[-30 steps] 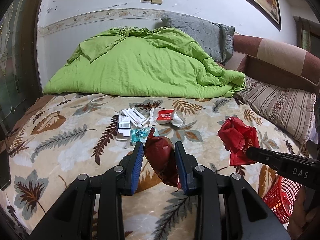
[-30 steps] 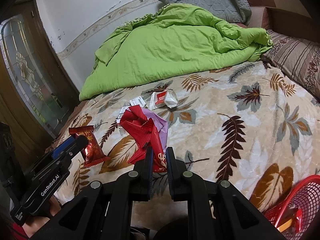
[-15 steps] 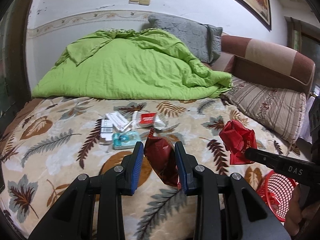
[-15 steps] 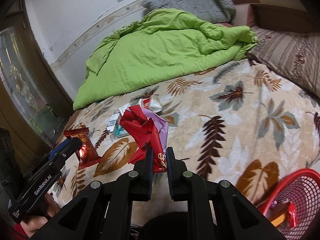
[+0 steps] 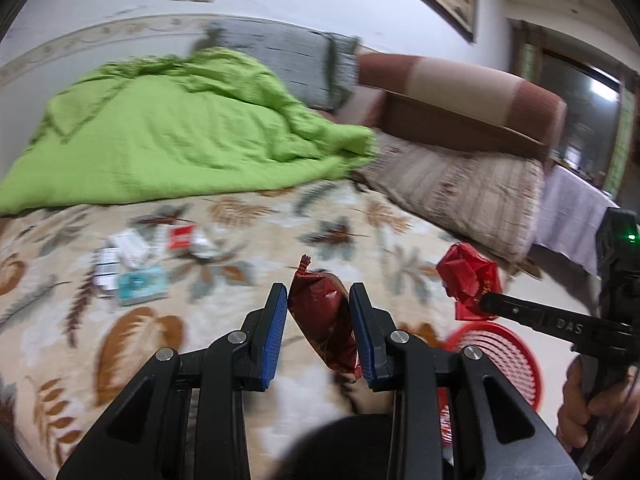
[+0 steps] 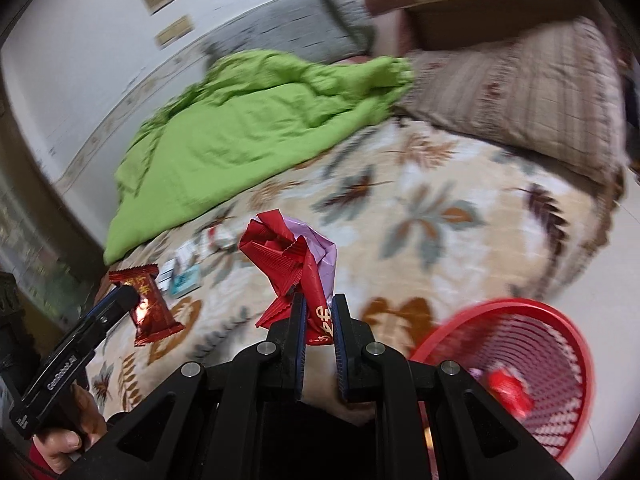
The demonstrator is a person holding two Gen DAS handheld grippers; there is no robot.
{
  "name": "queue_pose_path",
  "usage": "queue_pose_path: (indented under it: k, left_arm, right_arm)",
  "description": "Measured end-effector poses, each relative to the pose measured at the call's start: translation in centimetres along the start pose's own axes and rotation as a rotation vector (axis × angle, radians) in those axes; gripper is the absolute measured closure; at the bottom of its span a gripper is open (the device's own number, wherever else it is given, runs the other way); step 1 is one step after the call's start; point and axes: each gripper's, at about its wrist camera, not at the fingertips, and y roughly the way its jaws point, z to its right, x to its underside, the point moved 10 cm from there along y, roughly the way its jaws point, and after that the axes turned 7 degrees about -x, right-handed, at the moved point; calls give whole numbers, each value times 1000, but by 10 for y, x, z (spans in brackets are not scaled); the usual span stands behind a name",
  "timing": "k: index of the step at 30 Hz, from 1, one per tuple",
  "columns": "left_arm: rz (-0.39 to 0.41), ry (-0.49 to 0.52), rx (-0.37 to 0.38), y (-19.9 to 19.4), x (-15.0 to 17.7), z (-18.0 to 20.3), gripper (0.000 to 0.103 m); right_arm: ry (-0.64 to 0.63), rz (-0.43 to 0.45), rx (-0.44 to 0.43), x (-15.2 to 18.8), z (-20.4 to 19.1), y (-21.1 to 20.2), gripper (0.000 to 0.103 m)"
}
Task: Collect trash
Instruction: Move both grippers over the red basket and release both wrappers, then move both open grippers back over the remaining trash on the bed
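Note:
My left gripper point(image 5: 319, 294) is shut on a dark red snack packet point(image 5: 326, 320), held above the leaf-patterned blanket point(image 5: 240, 264). From the right wrist view the same packet point(image 6: 150, 304) hangs at the tip of that gripper point(image 6: 128, 294). My right gripper point(image 6: 319, 304) is shut on a crumpled red and lilac wrapper point(image 6: 296, 256); the left wrist view shows this wrapper point(image 5: 468, 278) over the red mesh basket point(image 5: 508, 354). More small wrappers and boxes point(image 5: 140, 260) lie on the blanket to the left.
The red basket point(image 6: 532, 344) stands on the floor beside the bed and holds some red trash point(image 6: 508, 394). A green quilt point(image 5: 168, 128) is heaped at the back, with a striped pillow point(image 5: 472, 192) to its right. A hand point(image 5: 592, 408) grips the right tool.
Both grippers have swung to the right with their wrappers still held, away from the litter pile. The red basket now fills more of both views.

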Motion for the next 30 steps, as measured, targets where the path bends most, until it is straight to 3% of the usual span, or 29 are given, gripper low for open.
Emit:
queue_pose_path:
  k: [10,17,18,20,22,30]
  left_arm:
    - [-153,97,317,17,27,130,72]
    - [-267,161,452,29,52,192,72]
    - [-278,168,463,29,55,196,70]
    - [-286,174,471,29,58,201,61]
    - [-279,178,465,28,58,199,55]
    - [-259,106,384,30,47,156,46]
  right_arm:
    - [150,19,187,27,101,-67,89]
    - [227,-14,249,52,139,-78,87]
    - [237,-20,257,53,143,-78,87]
    - [253,-32,258,56,147,-77,73]
    - [252,-18,265,53,149,-79,68]
    - [175,-4,219,31,120,-62,68]
